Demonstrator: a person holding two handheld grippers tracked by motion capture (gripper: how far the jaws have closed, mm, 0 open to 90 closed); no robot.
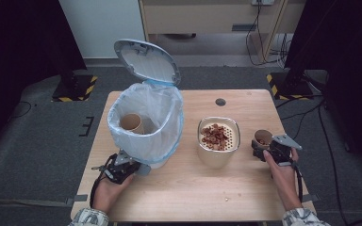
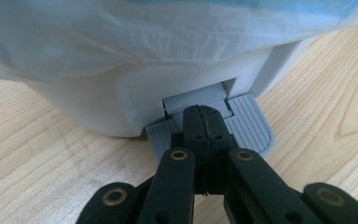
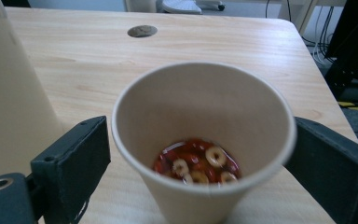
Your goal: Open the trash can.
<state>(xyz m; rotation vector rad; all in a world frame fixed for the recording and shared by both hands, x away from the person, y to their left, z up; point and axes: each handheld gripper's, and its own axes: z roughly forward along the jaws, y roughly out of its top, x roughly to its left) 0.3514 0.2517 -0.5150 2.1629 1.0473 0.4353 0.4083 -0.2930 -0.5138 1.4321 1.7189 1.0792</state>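
High view: the left gripper (image 1: 122,168) is pressed on the bin (image 1: 146,125) pedal, lid raised; the paper cup (image 1: 263,139) is held right of the strainer tub (image 1: 218,141), well apart from the bin.
Left gripper view: jaws are pressed together on the grey pedal (image 2: 249,128).
Right gripper view: the right gripper (image 3: 200,158) is clamped across the upright cup of cereal rings (image 3: 198,164); the bin lies leftward.

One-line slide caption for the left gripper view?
Shut left gripper pressing the grey pedal of the lined bin.

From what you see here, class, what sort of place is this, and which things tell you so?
Probably a lab or test room, not a kitchen: a light wooden table on grey carpet, black stands with yellow-black hazard-striped bases, and loose black cables on the floor.
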